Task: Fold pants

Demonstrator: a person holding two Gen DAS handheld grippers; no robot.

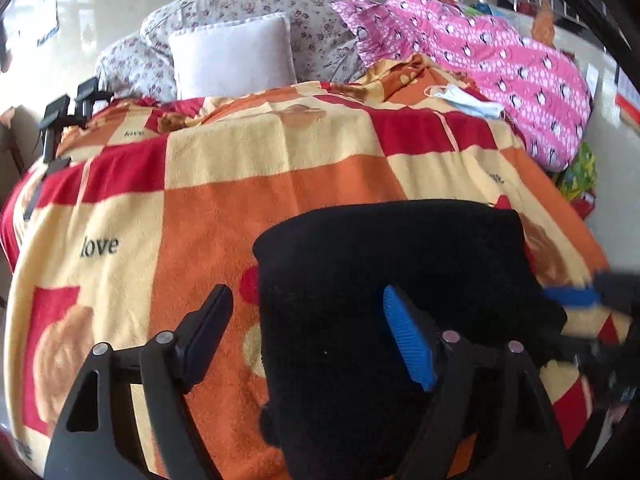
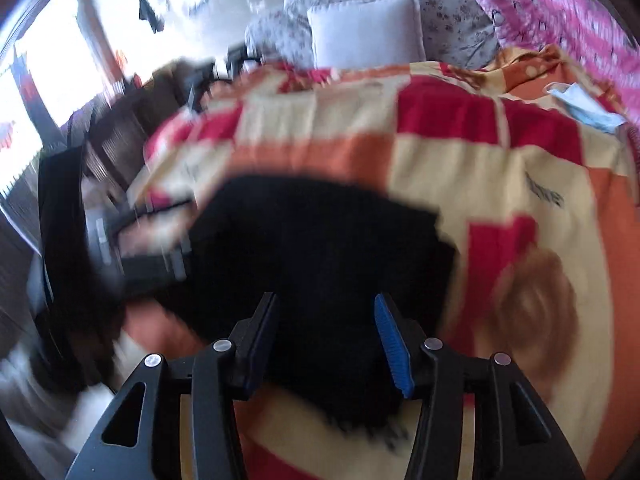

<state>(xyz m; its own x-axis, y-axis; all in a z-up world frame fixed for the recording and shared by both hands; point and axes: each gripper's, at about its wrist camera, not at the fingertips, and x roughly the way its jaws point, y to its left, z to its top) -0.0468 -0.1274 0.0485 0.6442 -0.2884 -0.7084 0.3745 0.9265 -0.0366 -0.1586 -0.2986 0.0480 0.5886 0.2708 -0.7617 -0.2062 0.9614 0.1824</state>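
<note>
Pants [image 1: 392, 280], folded compact, long axis toward pillows [image 1: 236, 54], on blanket [image 1: 224, 208]

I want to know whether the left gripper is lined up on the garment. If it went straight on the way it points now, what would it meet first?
Most likely the black pants: the left gripper, jaws open, straddles their left edge on the checked blanket. How far above them it hangs is unclear.

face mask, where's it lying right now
The face mask lies at the far right of the checked blanket in the left wrist view, beside the pink quilt, well beyond the black pants.
</note>
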